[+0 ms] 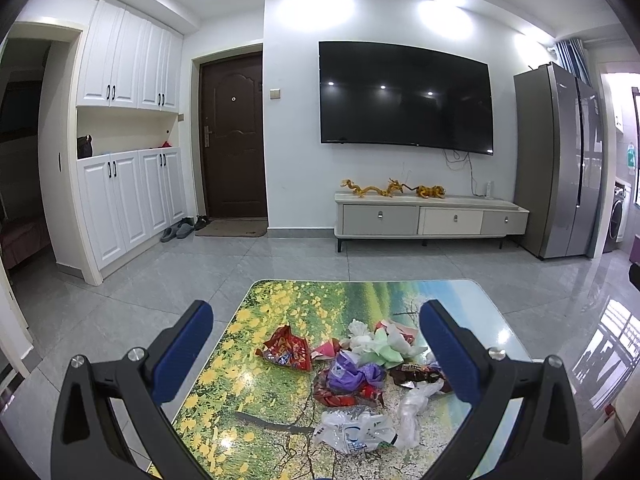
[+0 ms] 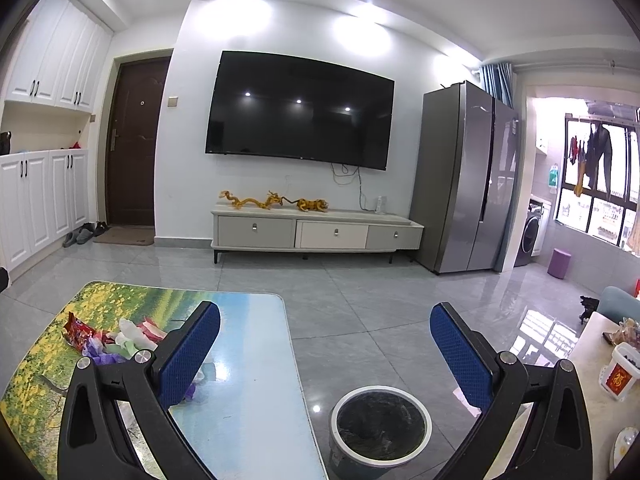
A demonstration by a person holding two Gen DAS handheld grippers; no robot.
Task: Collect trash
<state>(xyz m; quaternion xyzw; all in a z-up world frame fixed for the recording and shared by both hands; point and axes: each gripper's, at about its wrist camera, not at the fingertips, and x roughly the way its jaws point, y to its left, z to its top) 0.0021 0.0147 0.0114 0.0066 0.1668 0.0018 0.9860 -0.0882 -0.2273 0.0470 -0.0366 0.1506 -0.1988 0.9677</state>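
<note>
**On the table: trash pile waiting, both grippers empty**

On the table [image 1: 256,360] sits a heap of trash [image 1: 360,360]: a red wrapper [image 1: 286,346], crumpled bags, clear plastic. It's all bunched up toward one side, probably so it's easy to pick off piece by piece. The left gripper [image 1: 316,314] hangs over the pile, jaws spread wide, holding nothing. The right gripper [image 2: 325,318] is wide open and empty too, aimed past the table edge above the lined bin [image 2: 380,428] on the floor, likely the drop spot.
</note>
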